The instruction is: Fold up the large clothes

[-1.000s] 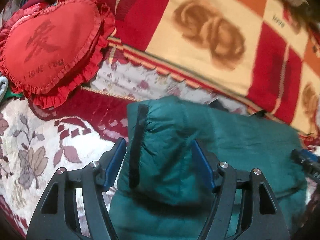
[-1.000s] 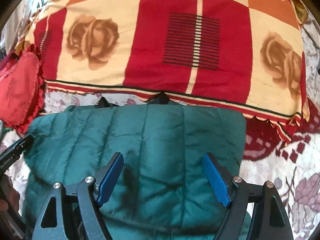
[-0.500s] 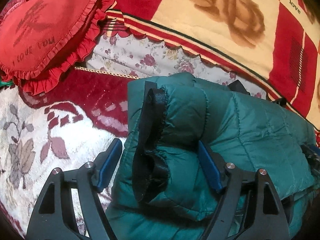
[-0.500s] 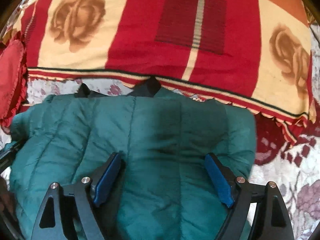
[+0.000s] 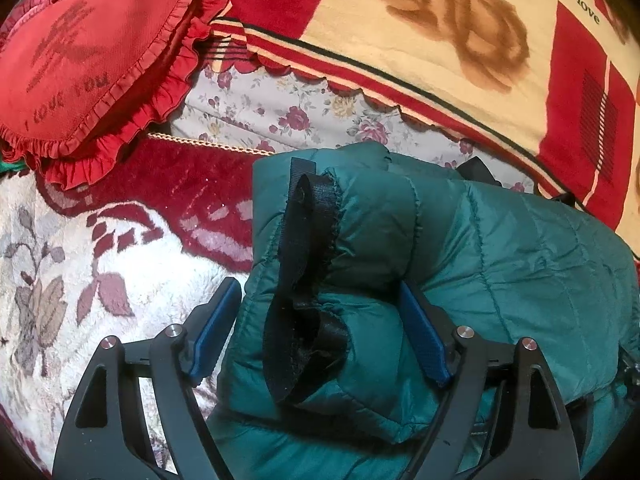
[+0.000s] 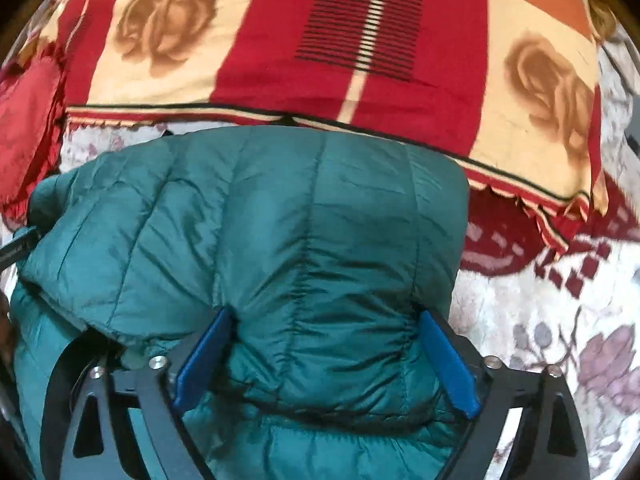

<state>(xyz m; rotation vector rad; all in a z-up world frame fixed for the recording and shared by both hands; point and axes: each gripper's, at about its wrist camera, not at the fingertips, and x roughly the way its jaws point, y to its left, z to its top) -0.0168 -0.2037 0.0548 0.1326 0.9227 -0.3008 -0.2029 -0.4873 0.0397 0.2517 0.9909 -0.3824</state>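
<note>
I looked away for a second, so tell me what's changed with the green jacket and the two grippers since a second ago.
Both grippers have closed in on the green puffer jacket: the left gripper now pinches the bunched cuff end, the right gripper a puckered fold. The gripped edge looks raised and nearer both cameras. The heart pillow and rose blanket lie as before.

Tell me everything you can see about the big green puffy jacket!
The green puffer jacket is dark teal, shiny and quilted with stitched lines, probably nylon with soft filling. It lies bunched and folded over itself on a fuzzy floral blanket, just below a red-and-cream rose blanket. A sleeve end with a black cuff and black lining faces the left camera. The left gripper and the right gripper each have thick jacket folds between their blue pads.
</note>
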